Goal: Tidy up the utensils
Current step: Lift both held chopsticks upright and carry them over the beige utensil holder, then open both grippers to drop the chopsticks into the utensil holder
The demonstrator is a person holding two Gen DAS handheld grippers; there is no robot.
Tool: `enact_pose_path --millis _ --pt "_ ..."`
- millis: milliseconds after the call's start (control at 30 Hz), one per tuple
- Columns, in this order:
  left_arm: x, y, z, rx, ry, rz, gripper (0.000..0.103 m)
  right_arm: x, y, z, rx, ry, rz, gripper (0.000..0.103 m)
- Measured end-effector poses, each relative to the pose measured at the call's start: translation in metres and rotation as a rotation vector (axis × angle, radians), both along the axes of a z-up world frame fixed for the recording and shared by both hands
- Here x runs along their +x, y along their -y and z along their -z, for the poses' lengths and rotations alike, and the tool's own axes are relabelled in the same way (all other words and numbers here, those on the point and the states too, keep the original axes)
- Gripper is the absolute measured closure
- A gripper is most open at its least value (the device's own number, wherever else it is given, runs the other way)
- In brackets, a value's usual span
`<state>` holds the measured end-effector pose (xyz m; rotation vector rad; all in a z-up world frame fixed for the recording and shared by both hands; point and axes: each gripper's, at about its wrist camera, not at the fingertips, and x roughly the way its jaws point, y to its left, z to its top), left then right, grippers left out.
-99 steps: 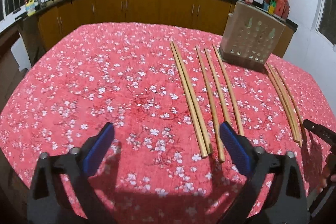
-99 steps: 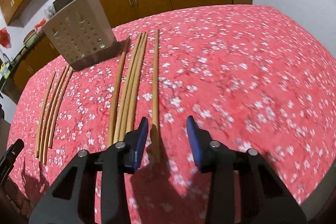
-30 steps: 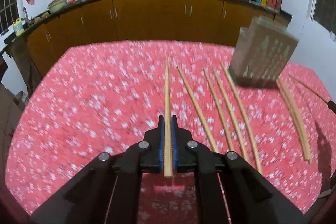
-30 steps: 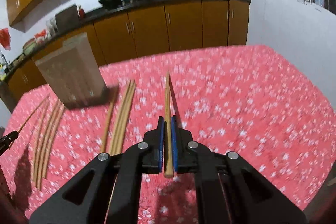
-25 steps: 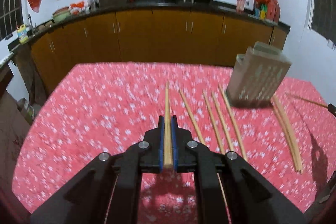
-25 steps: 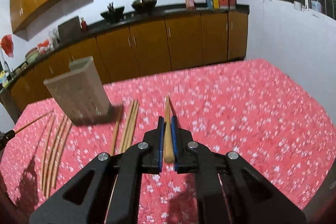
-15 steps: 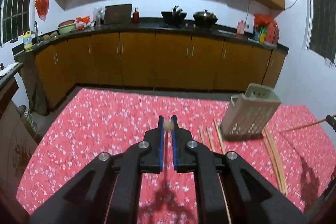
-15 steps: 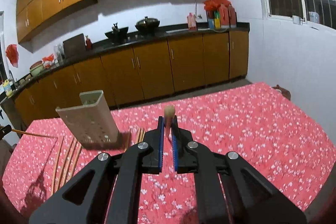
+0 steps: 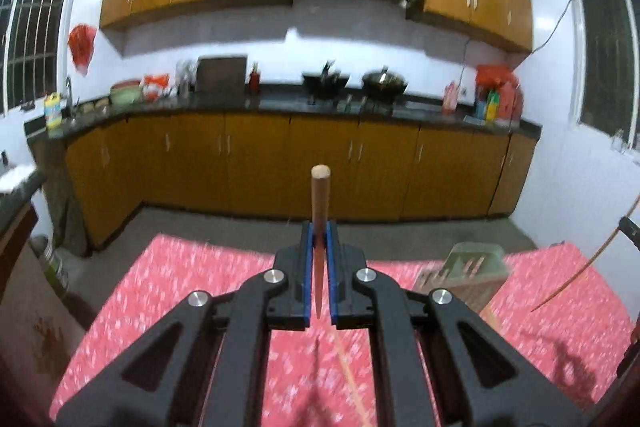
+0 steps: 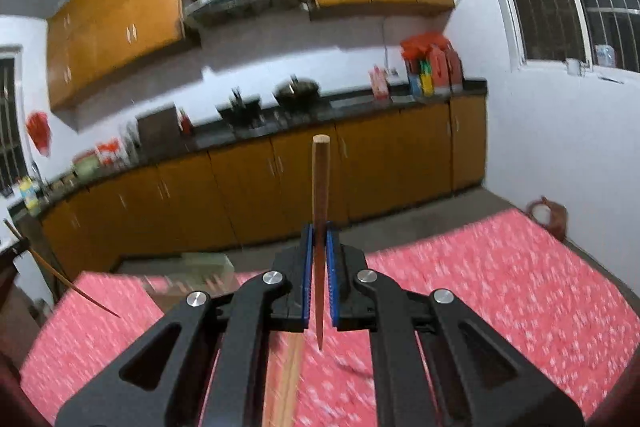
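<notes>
Left wrist view: the left gripper (image 9: pixel 319 267) is clamped on a chopstick (image 9: pixel 320 199) that stands along the fingers, blunt end up and away. The holder (image 9: pixel 466 277) sits on the red table (image 9: pixel 180 267) below and to the right, so I'd guess the stick must tip down that way.

Right wrist view: the right gripper (image 10: pixel 319 267) likewise pinches a chopstick (image 10: pixel 320 187) upright; the holder (image 10: pixel 204 267) lies low to its left, about as near.

obstacle: utensil holder (image 9: pixel 466 275) upright on table (image 9: pixel 180 267) | open room above the cloth
</notes>
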<state>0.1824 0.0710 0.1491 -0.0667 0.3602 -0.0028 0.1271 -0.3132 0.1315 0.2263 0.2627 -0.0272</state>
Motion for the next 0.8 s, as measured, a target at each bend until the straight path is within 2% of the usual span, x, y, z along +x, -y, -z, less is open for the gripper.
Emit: enact_pose_path --millis 167,333,567,800 --pt "0.003 0.018 -0.045 -0.061 0.093 0.061 0.096 0.001 -0.019 -0.041 0.053 0.118 -0.084 0.096" --pt "0.008 0.042 -0.064 -0.115 0.133 0.127 0.096 0.005 -0.044 -0.049 0.030 0.168 -0.146 0.096" --pt "0.024 0.069 -0.042 -0.173 0.089 0.204 0.096 0.031 -0.061 -0.027 0.019 0.129 -0.177 0.096" --pt "0.041 0.087 -0.010 -0.151 0.001 0.232 0.096 0.042 -0.073 -0.002 -0.002 0.044 -0.194 0.096"
